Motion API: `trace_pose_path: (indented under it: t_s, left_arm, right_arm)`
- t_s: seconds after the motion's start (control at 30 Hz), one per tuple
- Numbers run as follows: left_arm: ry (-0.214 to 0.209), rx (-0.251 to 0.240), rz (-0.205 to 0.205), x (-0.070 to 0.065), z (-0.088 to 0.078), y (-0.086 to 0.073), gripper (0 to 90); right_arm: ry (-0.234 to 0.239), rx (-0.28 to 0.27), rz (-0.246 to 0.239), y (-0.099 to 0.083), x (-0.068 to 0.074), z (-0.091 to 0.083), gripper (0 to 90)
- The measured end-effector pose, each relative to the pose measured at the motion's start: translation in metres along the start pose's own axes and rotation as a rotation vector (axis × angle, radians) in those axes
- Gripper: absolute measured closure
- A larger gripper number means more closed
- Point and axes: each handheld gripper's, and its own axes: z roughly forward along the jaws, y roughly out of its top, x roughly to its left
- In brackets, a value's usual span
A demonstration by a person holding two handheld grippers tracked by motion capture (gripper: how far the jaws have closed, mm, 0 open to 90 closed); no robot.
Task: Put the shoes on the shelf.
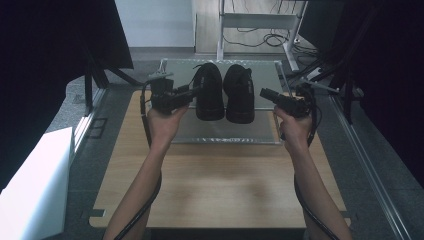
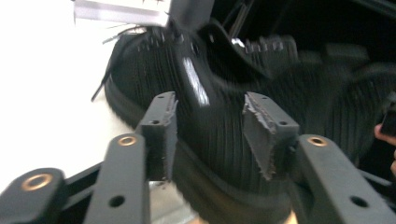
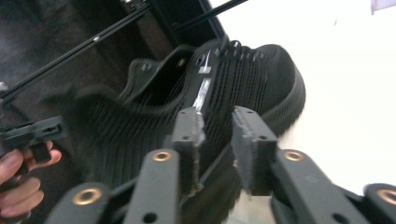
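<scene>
Bare forearms; black cabled, brass-riveted grippers (image 1: pixel 192 95)

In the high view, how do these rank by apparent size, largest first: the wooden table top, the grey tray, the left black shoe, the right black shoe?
1. Wooden table top.
2. Grey tray.
3. Left black shoe and right black shoe: they look alike, so I do not rank them.

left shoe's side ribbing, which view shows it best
The left gripper view: the left shoe sits close behind the jaws, ribs and glossy stripe plain, though slightly blurred. The high view shows it small and dark from above, on the tray. The right gripper view mostly shows the right shoe.
</scene>
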Motion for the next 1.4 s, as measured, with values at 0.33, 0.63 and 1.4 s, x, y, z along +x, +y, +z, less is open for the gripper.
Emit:
trace_pose_path:
  t_s: [0.33, 0.63, 1.4]
  left_arm:
    - [-0.137, -0.034, -0.032, -0.004, -0.02, -0.049, 75.6]
    - [-0.15, -0.034, -0.011, -0.014, -0.024, -0.075, 88.6]
    - [-0.146, 0.002, 0.01, -0.031, 0.005, -0.081, 89.7]
  right_arm:
    - [0.04, 0.03, -0.089, -0.041, 0.011, -0.034, 90.0]
    - [0.105, 0.055, -0.074, -0.073, 0.013, -0.035, 90.0]
    - [0.114, 0.087, -0.101, -0.085, 0.032, -0.007, 90.0]
